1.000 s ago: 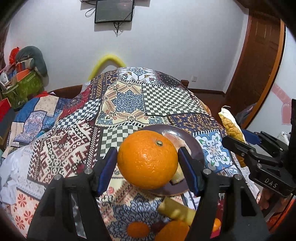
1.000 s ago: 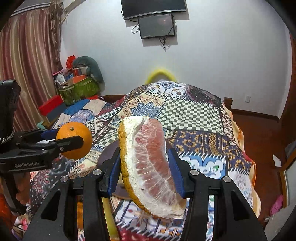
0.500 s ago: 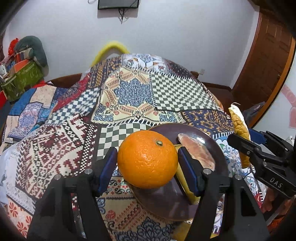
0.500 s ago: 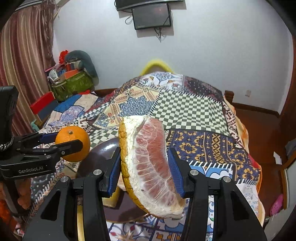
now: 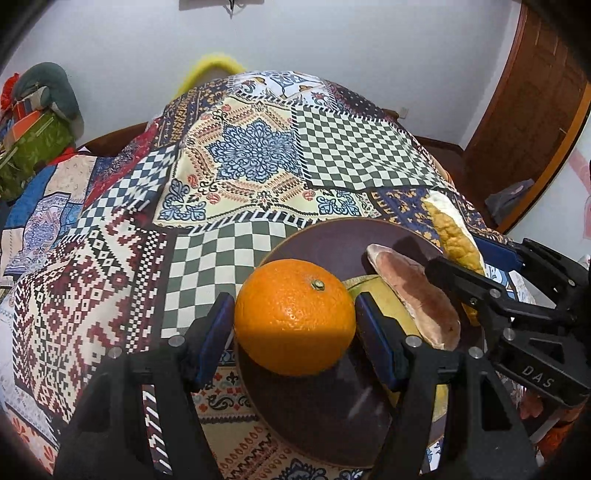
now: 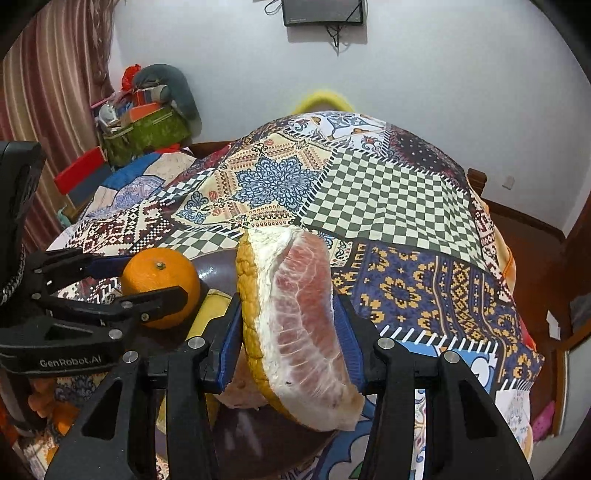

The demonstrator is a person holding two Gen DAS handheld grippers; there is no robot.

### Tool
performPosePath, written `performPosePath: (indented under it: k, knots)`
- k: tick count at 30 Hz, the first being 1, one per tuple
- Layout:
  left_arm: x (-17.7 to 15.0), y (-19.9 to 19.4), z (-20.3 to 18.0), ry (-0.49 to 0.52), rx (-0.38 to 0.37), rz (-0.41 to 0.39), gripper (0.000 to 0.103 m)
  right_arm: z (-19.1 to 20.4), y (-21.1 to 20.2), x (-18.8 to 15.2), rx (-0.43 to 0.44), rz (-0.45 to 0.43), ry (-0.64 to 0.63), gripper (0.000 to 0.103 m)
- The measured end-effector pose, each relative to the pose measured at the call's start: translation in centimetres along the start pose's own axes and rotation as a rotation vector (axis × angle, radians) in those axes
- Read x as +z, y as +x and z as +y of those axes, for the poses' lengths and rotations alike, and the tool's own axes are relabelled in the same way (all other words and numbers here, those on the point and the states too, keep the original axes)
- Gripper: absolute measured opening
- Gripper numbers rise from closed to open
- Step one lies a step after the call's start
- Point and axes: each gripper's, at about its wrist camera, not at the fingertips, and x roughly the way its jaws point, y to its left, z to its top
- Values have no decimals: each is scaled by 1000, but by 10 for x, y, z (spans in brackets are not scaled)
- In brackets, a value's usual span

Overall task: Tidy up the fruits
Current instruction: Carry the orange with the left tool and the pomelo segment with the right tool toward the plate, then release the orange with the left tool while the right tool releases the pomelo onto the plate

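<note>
Orange (image 5: 294, 316): clamped in my left gripper (image 5: 295, 332), blue pads tight on both sides, stem up. Hangs over the near-left part of the plate; can't tell if it touches.
Pomelo wedge (image 6: 295, 314): pinched in my right gripper (image 6: 290, 332), jaws approx. a third open w/ fruit filling the gap, pink flesh facing cam, yellow rind on the left. Over the plate's right side, not resting on it.
Plate (image 5: 325, 243): dark brown, round, landmark for the rest. Sits on the quilt, under both grippers.
2nd pomelo piece (image 5: 413, 295): lies on the plate, right of the orange, pink side up.
Yellow peel (image 5: 380, 295): on the plate, btwn orange and 2nd piece, partly behind my left gripper's finger.
Quilt (image 5: 255, 155): patchwork, checks and florals, spreads beyond the plate on all sides.
Clutter pile (image 6: 144, 118): green bag, boxes, grey cushion, far left of the plate by the curtain.
Screen (image 6: 323, 11): on the wall, well beyond the plate.
Door (image 5: 528, 110): wooden, far right of the plate.
</note>
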Motion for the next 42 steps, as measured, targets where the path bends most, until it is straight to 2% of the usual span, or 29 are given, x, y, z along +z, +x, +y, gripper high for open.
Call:
performPosePath:
  k: [13, 17, 21, 32, 36, 42]
  knots:
    - [-1, 1, -1, 1, 3, 22, 67, -5, 12, -5, 29, 52, 47, 44]
    - [-4, -9, -5, 28, 34, -3, 67, -5, 10, -4, 30, 60, 51, 44]
    - [-3, -25, -7, 27, 26, -26, 68, -8, 1, -5, 44, 61, 73, 45]
    - [-12, -89, -9, 5, 7, -112, 68, 4, -59, -8, 24, -24, 46, 45]
    - [-20, -118, -12, 10, 8, -148, 68, 16, -86, -10, 26, -67, 31, 53]
    - [-38, -159, -17, 14, 22, -194, 68, 33, -122, -18, 37, -116, 19, 54]
